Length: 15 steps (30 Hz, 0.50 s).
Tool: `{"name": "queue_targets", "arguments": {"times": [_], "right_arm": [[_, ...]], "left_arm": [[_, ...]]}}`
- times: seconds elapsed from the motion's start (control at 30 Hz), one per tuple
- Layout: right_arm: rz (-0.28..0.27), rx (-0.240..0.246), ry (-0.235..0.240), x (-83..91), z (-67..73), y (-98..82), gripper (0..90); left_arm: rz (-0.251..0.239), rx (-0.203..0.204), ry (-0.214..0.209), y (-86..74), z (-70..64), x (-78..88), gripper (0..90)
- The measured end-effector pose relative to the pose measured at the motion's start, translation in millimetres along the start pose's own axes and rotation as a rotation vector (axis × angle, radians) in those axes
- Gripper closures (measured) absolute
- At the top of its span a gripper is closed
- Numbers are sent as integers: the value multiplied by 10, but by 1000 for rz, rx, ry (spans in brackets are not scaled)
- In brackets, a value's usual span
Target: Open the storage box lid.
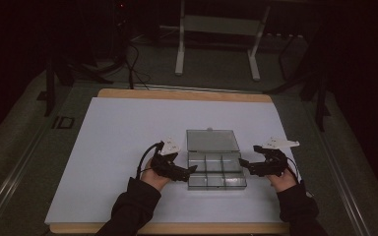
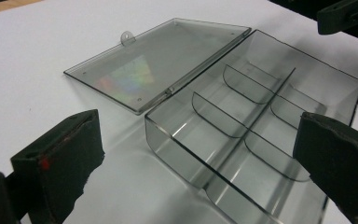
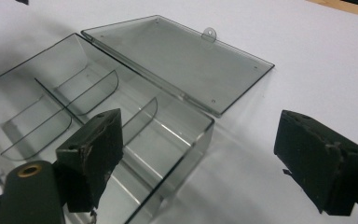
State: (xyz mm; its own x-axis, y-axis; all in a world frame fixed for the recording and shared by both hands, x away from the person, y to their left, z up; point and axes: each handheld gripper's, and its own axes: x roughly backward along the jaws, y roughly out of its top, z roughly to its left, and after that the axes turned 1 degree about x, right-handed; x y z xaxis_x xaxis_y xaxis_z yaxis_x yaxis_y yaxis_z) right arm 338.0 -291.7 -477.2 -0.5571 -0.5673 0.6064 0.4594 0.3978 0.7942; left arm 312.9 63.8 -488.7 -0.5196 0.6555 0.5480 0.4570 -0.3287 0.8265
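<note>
Your left gripper (image 1: 193,169) and right gripper (image 1: 241,162) gape wide, holding nothing. They flank the open clear box (image 1: 215,172). Its lid (image 1: 212,140) lies flat, unlabelled.

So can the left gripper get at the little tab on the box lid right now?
Probably yes: the lid lies open flat, its tab exposed, and the open left gripper has bare table between.

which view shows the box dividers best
The left gripper view: the dividers fill the open box, a long wall with curved cross walls. The right gripper view shows them too, partly behind a finger. The high view shows the six cells, small and dim.
</note>
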Motion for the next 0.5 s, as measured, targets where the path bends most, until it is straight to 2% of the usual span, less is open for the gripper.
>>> {"name": "queue_targets", "arguments": {"times": [0.4,0.5], "right_arm": [[-18,-16,-2,195,-18,-157,154],[-26,-19,-3,260,-11,-241,154]], "left_arm": [[0,-13,19,-145,-51,173,26],[1,-3,27,-214,-42,228,26]]}}
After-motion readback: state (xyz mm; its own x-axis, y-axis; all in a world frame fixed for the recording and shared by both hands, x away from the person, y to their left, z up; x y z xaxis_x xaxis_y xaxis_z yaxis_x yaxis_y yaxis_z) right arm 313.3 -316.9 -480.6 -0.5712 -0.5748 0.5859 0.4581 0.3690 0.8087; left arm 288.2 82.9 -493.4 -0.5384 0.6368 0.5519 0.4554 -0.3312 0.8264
